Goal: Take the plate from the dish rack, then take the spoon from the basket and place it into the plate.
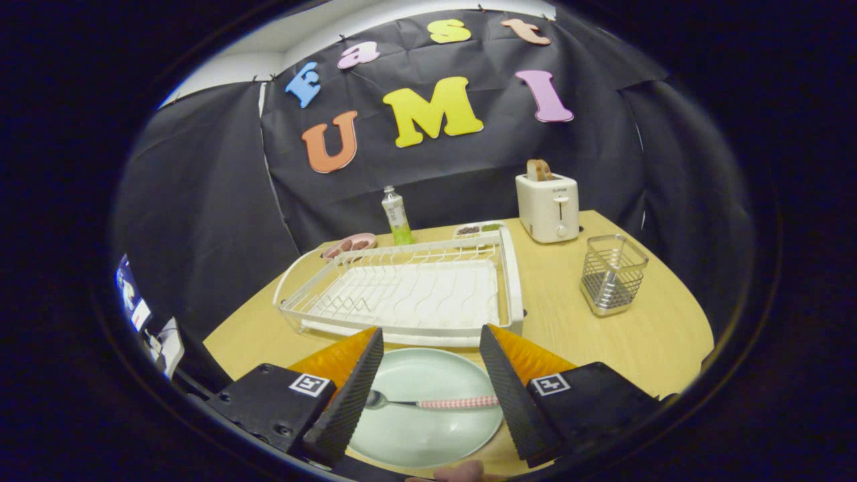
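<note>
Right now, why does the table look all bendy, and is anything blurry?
In the gripper view, the fisheye lens curves the table edge and bows the dish rack; the middle stays sharp, with the spoon crisp on the plate between the open jaws of the gripper; soft glare lies on the plate.

The plate [428, 428] at lower centre is pale mint green. The spoon [428, 402] on it has a silver bowl and a red-and-white checked handle. The dish rack [408, 294] at centre is white, the table [569, 321] light wood. The toaster [548, 206] at upper right is cream, the basket [612, 274] silver wire, the bottle [396, 215] white over green, and the small dish [349, 246] pink.
</note>
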Available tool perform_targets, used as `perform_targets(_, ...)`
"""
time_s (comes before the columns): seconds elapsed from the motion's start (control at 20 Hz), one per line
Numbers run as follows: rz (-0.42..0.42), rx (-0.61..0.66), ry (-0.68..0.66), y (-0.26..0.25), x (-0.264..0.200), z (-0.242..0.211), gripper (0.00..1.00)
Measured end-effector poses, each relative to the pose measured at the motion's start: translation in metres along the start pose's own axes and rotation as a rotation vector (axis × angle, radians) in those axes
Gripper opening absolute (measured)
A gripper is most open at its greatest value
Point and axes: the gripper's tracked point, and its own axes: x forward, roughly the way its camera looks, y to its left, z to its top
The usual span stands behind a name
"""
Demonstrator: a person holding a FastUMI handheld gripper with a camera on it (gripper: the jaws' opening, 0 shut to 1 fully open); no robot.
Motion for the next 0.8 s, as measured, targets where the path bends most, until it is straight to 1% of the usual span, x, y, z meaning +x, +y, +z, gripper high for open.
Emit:
perform_targets(0.15,-0.043,-0.022,-0.077,-0.003,-0.011,0.019,0.96)
perform_targets(0.3,-0.14,-0.045,-0.198,-0.014,-0.032,0.044,0.97)
perform_targets(0.35,-0.179,-0.069,-0.24,-0.017,-0.039,0.051,0.99)
perform_targets(0.45,-0.231,-0.113,-0.299,-0.019,-0.056,0.061,1.0)
perform_targets(0.6,-0.257,-0.133,-0.361,-0.01,-0.077,0.067,1.0)
perform_targets(0.8,-0.273,-0.139,-0.42,0.008,-0.102,0.06,1.0)
